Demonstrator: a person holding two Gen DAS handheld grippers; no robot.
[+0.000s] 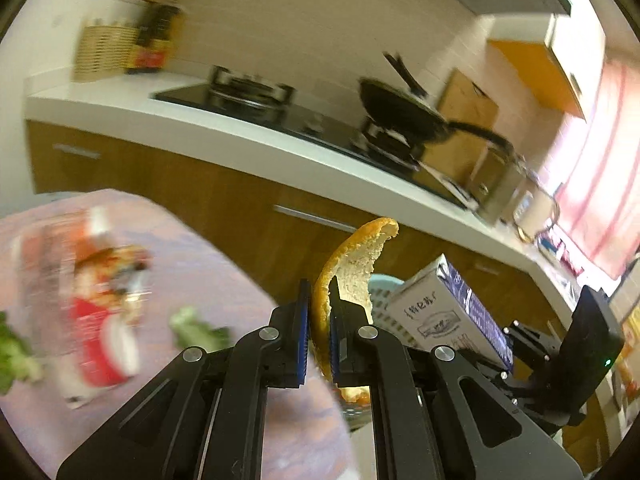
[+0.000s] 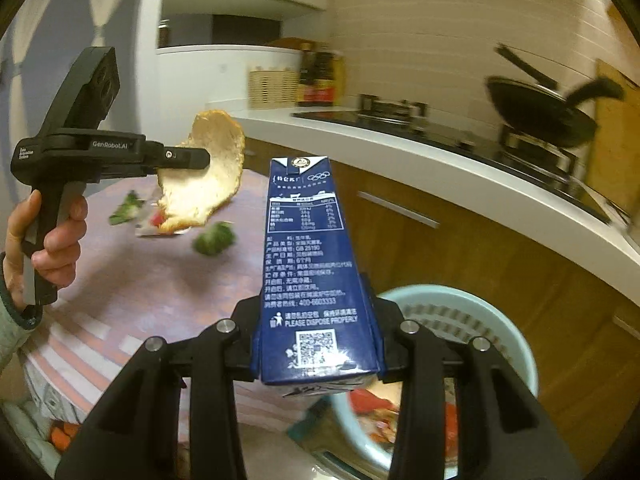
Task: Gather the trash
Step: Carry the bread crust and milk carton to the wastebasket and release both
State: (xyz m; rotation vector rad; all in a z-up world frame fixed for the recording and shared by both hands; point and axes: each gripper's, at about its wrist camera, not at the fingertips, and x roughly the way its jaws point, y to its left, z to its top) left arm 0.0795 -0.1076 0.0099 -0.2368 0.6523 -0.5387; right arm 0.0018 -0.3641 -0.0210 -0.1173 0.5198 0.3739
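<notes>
My left gripper [image 1: 320,324] is shut on a curved piece of orange peel [image 1: 352,272], which sticks up from between the pads. The right wrist view shows the same peel [image 2: 212,176] held out over the round table by the left gripper [image 2: 200,158], with a hand on its handle. My right gripper [image 2: 316,340] is shut on a tall blue and white milk carton [image 2: 306,256], also seen as the carton [image 1: 448,312] at the right of the left wrist view. A pale blue slotted trash basket [image 2: 496,320] stands on the floor just below and right of the carton, with some trash inside.
On the round table with a pink cloth [image 2: 132,280] lie green vegetable scraps [image 2: 214,238], a scrap [image 1: 196,330] and a red and white wrapper [image 1: 100,320]. Behind runs a white counter [image 2: 400,160] with a hob, a black frying pan [image 2: 540,108], bottles and a wicker holder.
</notes>
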